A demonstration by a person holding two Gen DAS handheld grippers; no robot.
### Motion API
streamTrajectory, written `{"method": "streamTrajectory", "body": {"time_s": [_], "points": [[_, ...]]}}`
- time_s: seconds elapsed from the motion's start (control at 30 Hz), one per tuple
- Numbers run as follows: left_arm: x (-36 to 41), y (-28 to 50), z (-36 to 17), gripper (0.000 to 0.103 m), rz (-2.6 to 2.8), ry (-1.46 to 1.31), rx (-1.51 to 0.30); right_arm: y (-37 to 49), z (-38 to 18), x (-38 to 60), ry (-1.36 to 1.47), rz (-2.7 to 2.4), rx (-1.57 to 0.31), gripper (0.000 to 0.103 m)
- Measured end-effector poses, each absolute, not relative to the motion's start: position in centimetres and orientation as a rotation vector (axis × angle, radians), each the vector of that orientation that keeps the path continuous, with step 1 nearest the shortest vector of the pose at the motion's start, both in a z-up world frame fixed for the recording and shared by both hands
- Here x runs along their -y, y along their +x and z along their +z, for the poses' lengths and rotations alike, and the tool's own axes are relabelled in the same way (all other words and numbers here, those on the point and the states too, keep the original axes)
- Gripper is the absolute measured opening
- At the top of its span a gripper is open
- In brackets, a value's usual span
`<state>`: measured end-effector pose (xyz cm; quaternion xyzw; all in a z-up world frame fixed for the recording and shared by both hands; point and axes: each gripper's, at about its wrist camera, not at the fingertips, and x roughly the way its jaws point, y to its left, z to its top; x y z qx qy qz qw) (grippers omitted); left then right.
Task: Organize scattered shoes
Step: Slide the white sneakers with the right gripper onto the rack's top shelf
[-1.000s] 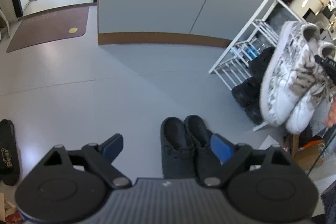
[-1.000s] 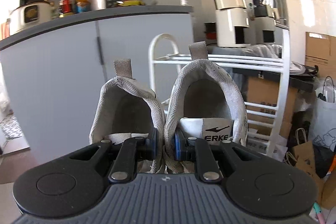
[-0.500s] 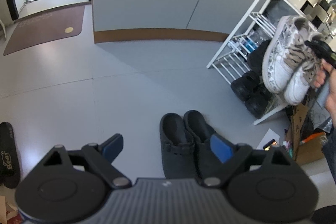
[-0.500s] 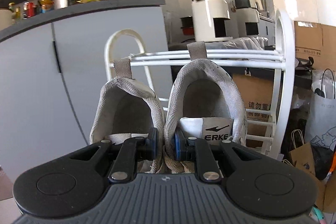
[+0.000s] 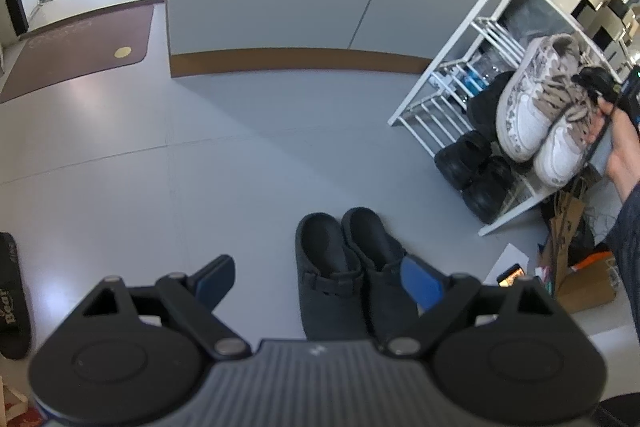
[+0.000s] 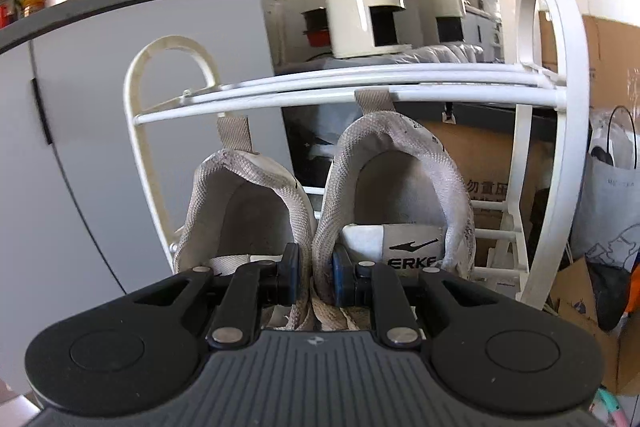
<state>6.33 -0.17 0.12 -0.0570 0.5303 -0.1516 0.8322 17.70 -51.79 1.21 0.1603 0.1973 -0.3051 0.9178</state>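
Right wrist view shows the right gripper (image 6: 313,277) pinched nearly closed on the touching inner collars of a pair of white sneakers (image 6: 328,211), so both shoes hang from one grip in front of the white shoe rack (image 6: 560,131), their heels just below its upper rails. The collars are soft padded mesh that squashes under the fingers (image 6: 290,267), so the pair looks light but floppy and liable to swing or slip if jolted. That doubled collar seems the sensible hold. Left wrist view shows the left gripper (image 5: 318,277) spread wide and empty above a pair of dark clogs (image 5: 348,267) on the floor; their stiffer heel rims would suit a similar pinch.
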Motion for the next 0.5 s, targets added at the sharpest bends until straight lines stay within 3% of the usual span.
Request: {"method": "streamTrajectory", "body": {"time_s": [0.5], "points": [[2.1, 6.1, 0.3, 0.092, -0.327, -0.067, -1.096, 22.4, 2.7, 56.7, 0.402, -0.739, -0.436, 0.018]]}}
